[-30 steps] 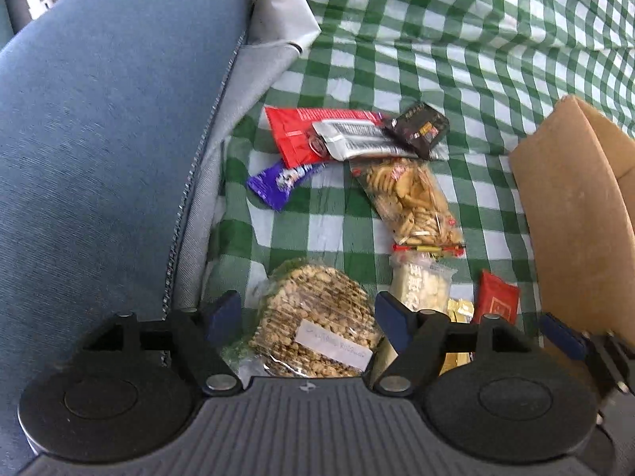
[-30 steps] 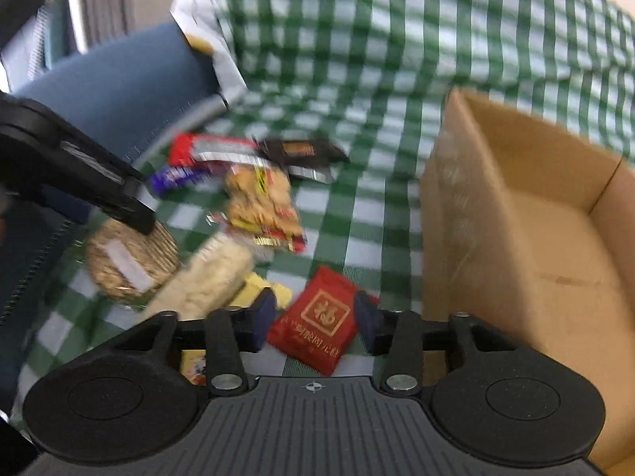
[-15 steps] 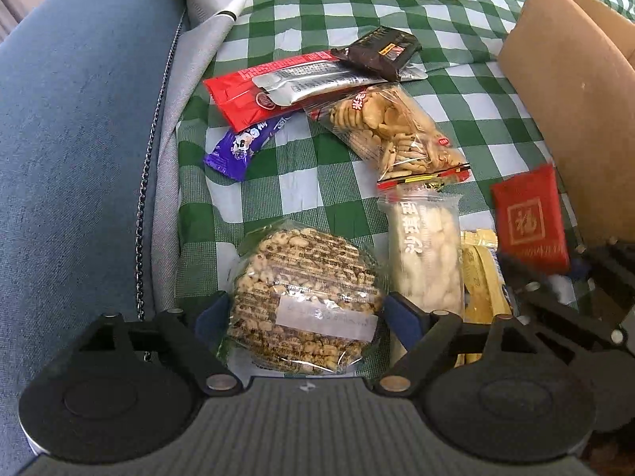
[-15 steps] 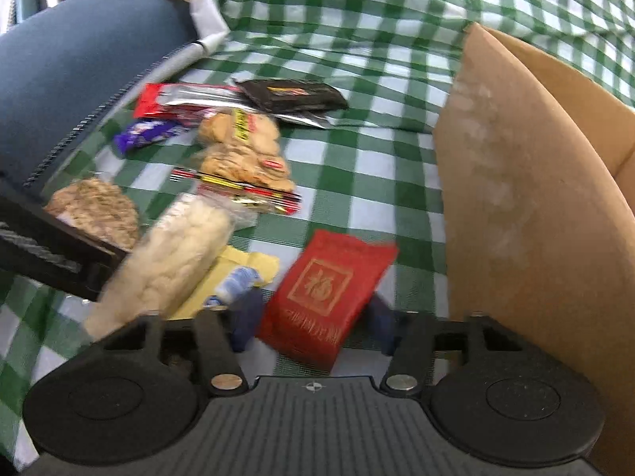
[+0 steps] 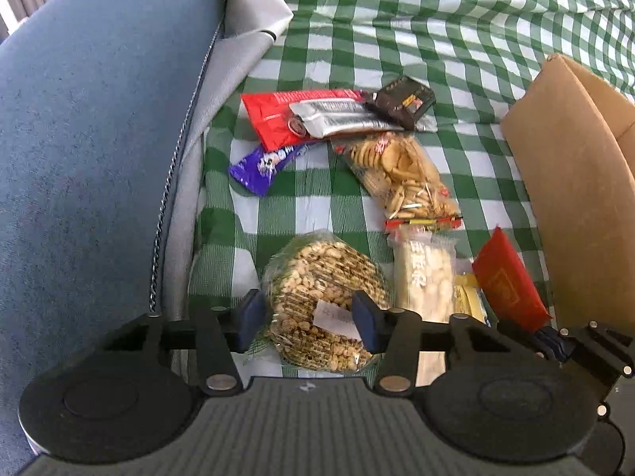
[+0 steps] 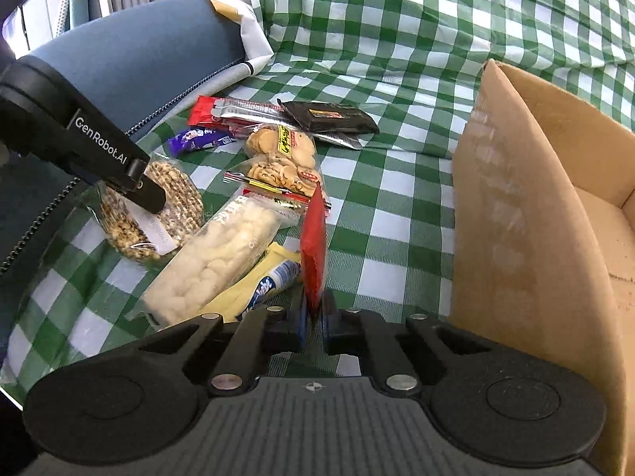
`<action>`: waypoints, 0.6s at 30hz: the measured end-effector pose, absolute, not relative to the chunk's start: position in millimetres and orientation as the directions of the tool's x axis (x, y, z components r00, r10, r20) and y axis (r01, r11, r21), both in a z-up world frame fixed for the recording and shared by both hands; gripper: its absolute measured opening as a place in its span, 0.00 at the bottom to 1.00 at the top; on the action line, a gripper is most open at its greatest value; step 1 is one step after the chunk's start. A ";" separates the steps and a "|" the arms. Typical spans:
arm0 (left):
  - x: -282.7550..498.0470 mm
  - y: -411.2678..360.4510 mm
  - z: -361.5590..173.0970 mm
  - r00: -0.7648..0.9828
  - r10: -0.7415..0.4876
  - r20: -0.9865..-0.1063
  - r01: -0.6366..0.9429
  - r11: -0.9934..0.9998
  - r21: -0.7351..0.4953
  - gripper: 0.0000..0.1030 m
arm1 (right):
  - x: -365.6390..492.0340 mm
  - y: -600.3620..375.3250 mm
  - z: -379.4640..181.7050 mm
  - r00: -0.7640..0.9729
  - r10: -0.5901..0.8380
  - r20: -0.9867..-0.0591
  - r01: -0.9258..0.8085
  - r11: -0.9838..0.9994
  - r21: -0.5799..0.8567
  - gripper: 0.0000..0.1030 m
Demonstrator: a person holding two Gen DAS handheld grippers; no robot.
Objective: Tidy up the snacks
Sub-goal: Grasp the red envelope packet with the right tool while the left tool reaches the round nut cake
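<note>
A round peanut cake (image 5: 317, 277) in clear wrap lies on the green checked cloth (image 5: 317, 206). My left gripper (image 5: 307, 319) straddles its near part, jaws closing; the right pad overlaps its label, and I see no firm pinch. In the right wrist view a left finger lies over the peanut cake (image 6: 174, 190). My right gripper (image 6: 313, 317) is shut on a flat red packet (image 6: 313, 238), which stands on edge between the pads. The left wrist view shows the red packet (image 5: 508, 281) tilted up beside the cardboard box (image 5: 575, 182).
Loose snacks lie on the cloth: a biscuit bag (image 6: 281, 158), a white puffed-rice packet (image 6: 214, 261), a yellow packet (image 6: 262, 281), a purple bar (image 6: 194, 139), a long red packet (image 5: 274, 119), a dark packet (image 6: 329, 117). The open box (image 6: 516, 218) stands right, a blue cushion (image 5: 99, 139) left.
The right jaws have come together on the red packet, which has gone from lying flat to standing on edge. The left jaws have narrowed around the peanut cake.
</note>
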State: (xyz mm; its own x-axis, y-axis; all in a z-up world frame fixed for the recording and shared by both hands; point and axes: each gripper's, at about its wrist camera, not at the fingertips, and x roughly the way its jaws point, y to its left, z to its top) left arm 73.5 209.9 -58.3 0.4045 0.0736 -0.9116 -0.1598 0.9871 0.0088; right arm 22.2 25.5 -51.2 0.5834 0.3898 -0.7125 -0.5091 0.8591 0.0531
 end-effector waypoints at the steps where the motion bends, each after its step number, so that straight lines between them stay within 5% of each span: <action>1: 73.8 208.5 -58.5 0.402 0.074 -0.913 -0.151 0.988 0.013 0.66 | 22.7 23.7 -51.7 0.574 0.395 -0.718 -0.509 0.859 0.065 0.07; 10: 83.8 187.7 -78.7 0.338 0.117 -0.934 -0.048 0.993 0.107 0.86 | 27.4 24.8 -59.5 0.546 0.387 -0.743 -0.486 0.869 0.096 0.13; 18: 91.6 178.0 -88.5 0.318 0.137 -0.938 -0.008 0.990 0.142 0.87 | 31.9 23.8 -60.7 0.556 0.382 -0.738 -0.476 0.874 0.094 0.20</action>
State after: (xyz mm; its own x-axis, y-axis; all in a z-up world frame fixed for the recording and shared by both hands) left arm 91.6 178.0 -88.5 0.3177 0.1372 -0.9382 -0.0081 0.9898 0.1420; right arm 31.9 23.8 -60.7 0.5564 0.3822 -0.7378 -0.4764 0.8742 0.0936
